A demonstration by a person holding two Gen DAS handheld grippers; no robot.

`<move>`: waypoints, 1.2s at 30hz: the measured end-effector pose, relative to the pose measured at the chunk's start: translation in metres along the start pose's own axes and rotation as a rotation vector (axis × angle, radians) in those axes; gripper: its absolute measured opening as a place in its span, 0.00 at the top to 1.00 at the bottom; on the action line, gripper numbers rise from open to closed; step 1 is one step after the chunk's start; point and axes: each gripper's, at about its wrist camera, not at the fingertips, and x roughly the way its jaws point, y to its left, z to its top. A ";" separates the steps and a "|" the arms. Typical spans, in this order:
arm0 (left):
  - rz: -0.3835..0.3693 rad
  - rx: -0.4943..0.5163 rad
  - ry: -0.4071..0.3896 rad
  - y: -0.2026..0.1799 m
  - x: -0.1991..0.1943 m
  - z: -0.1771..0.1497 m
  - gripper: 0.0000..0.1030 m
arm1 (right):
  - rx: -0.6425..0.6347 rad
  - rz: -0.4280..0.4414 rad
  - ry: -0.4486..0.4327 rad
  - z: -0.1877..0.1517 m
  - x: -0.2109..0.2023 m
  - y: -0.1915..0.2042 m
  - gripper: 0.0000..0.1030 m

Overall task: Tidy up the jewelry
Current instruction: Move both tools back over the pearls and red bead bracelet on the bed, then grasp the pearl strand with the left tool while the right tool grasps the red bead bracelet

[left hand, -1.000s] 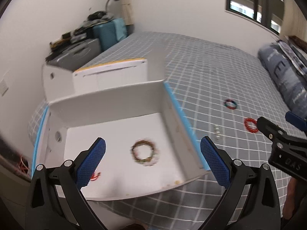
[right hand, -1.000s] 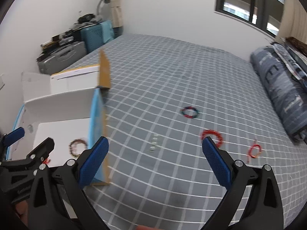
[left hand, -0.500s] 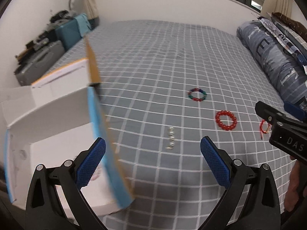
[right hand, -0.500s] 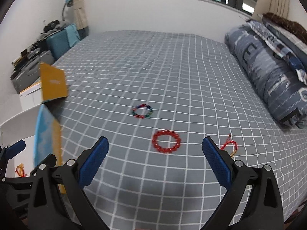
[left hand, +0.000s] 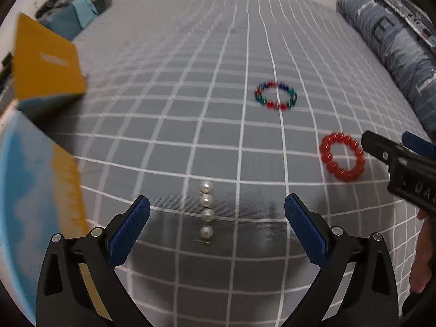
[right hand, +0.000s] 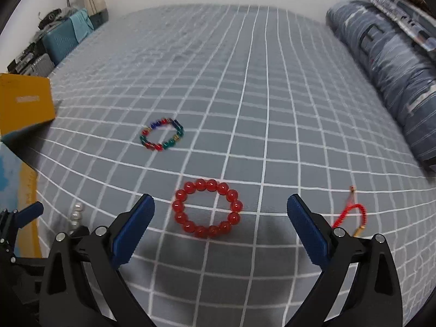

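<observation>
Pearl strand (left hand: pixel 206 212): straight, flat on bedspread. Red bead bracelet (right hand: pixel 207 208); multicoloured bead bracelet (right hand: pixel 162 135); red cord bracelet (right hand: pixel 353 214), all flat, apart.

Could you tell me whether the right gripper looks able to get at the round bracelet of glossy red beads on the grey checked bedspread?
Probably yes. The right gripper is open, and the round bracelet of glossy red beads lies flat between its fingers with nothing on top.

Grey checked bed (right hand: pixel 272 103) — bracelets (right hand: pixel 207 208), pearls (left hand: pixel 206 212), box (left hand: pixel 41 179), rolled quilt (right hand: pixel 381 76)
</observation>
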 end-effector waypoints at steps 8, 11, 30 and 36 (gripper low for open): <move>0.010 -0.006 0.021 -0.002 0.032 -0.003 0.07 | 0.024 0.036 0.066 -0.003 0.032 -0.011 0.30; 0.008 -0.009 0.016 -0.004 0.034 -0.002 0.10 | 0.024 0.039 0.079 -0.006 0.040 -0.013 0.37; -0.061 -0.008 0.049 -0.005 0.015 -0.013 0.90 | 0.019 0.016 0.089 -0.009 0.046 -0.016 0.86; -0.058 -0.008 0.034 -0.002 0.010 -0.011 0.90 | 0.026 0.021 0.077 -0.008 0.039 -0.015 0.88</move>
